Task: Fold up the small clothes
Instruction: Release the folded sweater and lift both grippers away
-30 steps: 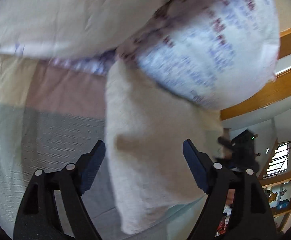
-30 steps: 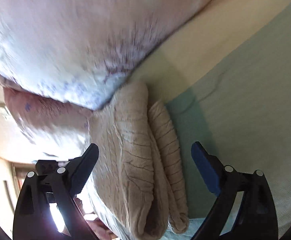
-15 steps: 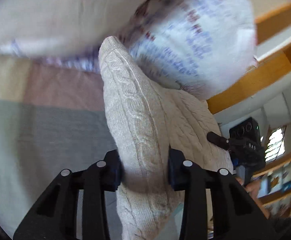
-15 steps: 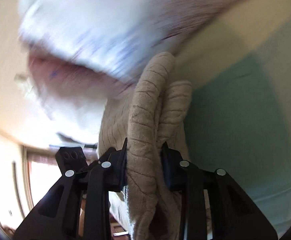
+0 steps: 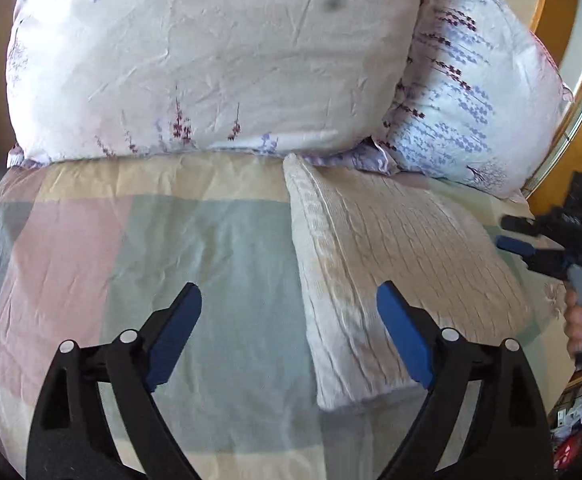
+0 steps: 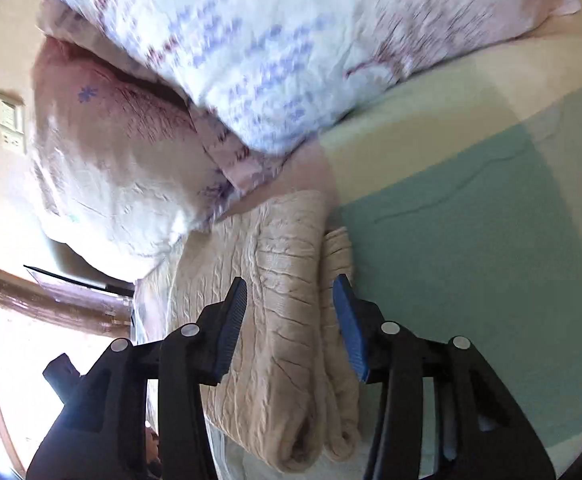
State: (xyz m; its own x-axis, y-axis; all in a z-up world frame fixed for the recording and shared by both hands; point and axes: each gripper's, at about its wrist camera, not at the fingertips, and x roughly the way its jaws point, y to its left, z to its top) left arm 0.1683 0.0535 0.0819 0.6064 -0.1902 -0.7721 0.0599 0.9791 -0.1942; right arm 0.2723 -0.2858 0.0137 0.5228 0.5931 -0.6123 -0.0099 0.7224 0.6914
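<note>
A folded beige cable-knit sweater [image 5: 403, 264] lies flat on the pastel checked bedspread [image 5: 211, 264], its far edge against the pillows. My left gripper [image 5: 289, 332] is open and empty, held above the sweater's left edge. In the right wrist view the sweater [image 6: 287, 320] shows as a thick folded stack with its rolled edge toward me. My right gripper [image 6: 291, 324] is open, its blue pads on either side of that folded edge without pinching it. The right gripper also shows in the left wrist view [image 5: 531, 248], at the sweater's right side.
Two floral pillows [image 5: 211, 60] [image 5: 471, 92] lie at the head of the bed. A wooden bed frame [image 5: 571, 148] is at the right. A window [image 6: 31, 380] and a wall switch [image 6: 11, 120] show in the right wrist view.
Both grippers were shut on the sweater half a second ago and have opened. The sweater now lies flat on the bed, and the left gripper has pulled back and to the left.
</note>
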